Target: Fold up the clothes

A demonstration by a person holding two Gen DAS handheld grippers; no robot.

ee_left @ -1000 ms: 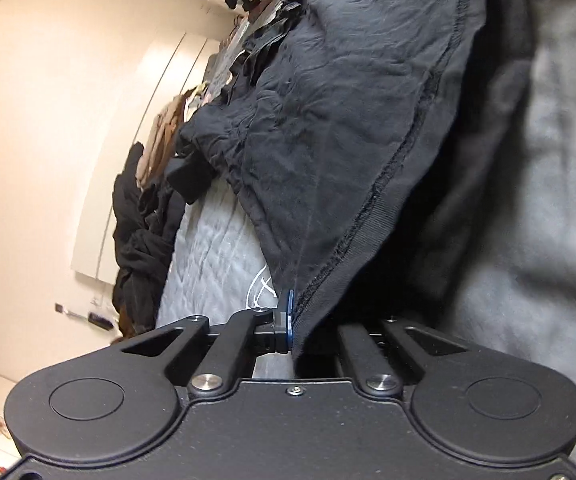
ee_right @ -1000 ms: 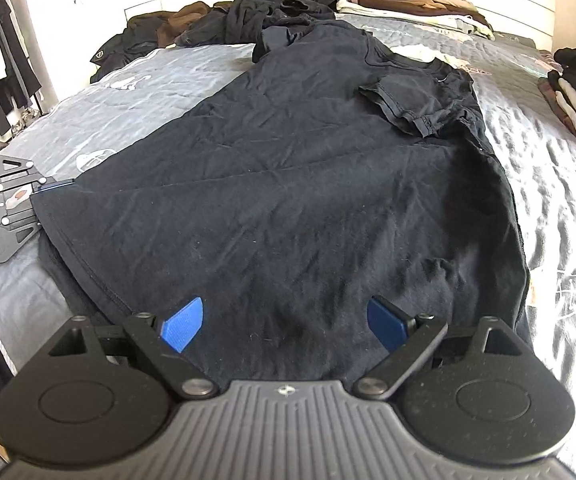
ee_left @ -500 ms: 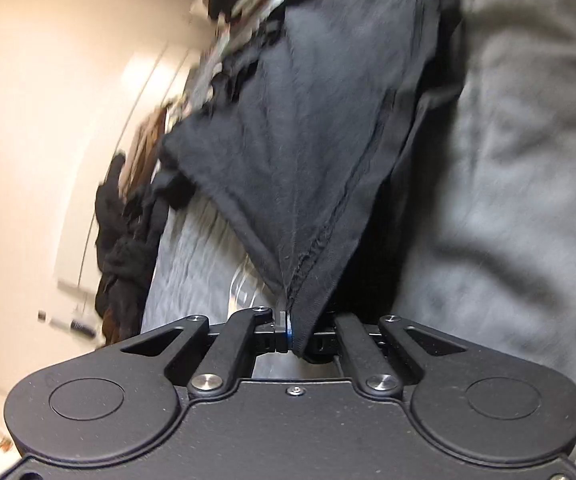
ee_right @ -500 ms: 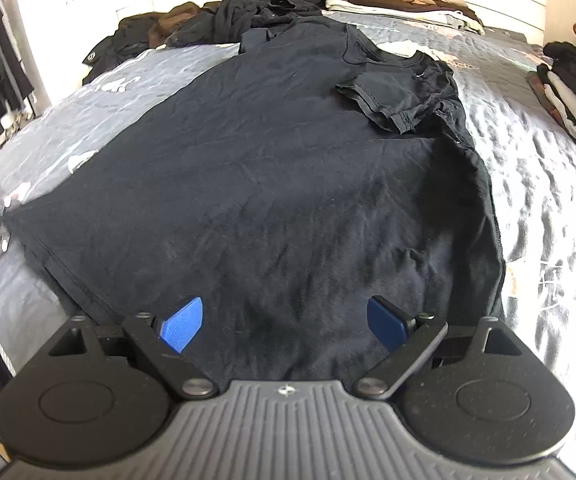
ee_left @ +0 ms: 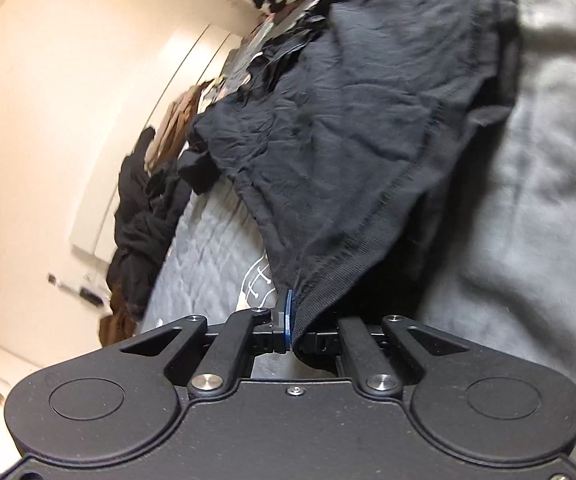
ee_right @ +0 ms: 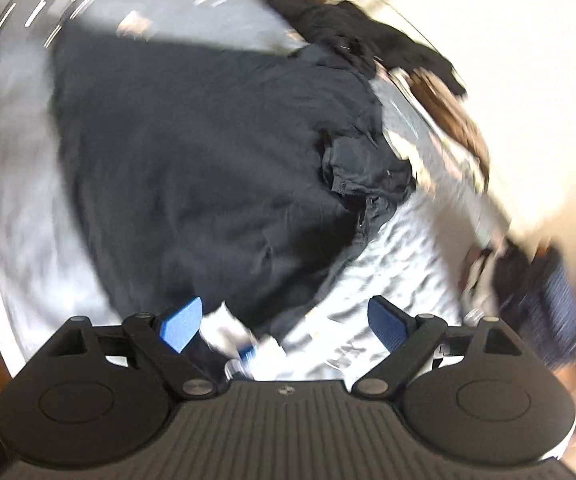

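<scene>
Black T-shirt [ee_left: 368,128] hem — left gripper [ee_left: 289,316] clamped

text: none readable | labels: none | brands: none | numbers: none | right wrist view: blurred

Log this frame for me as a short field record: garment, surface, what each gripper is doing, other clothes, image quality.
garment: black T-shirt, spread out, one sleeve folded onto its body
surface: grey quilted bedspread
left gripper: shut on the T-shirt's hem, the corner lifted off the bed
right gripper: open, nothing between its blue pads, over the shirt's lower edge
other clothes: dark pile by the wall
image quality: right wrist view heavily blurred; left wrist view mostly sharp
</scene>
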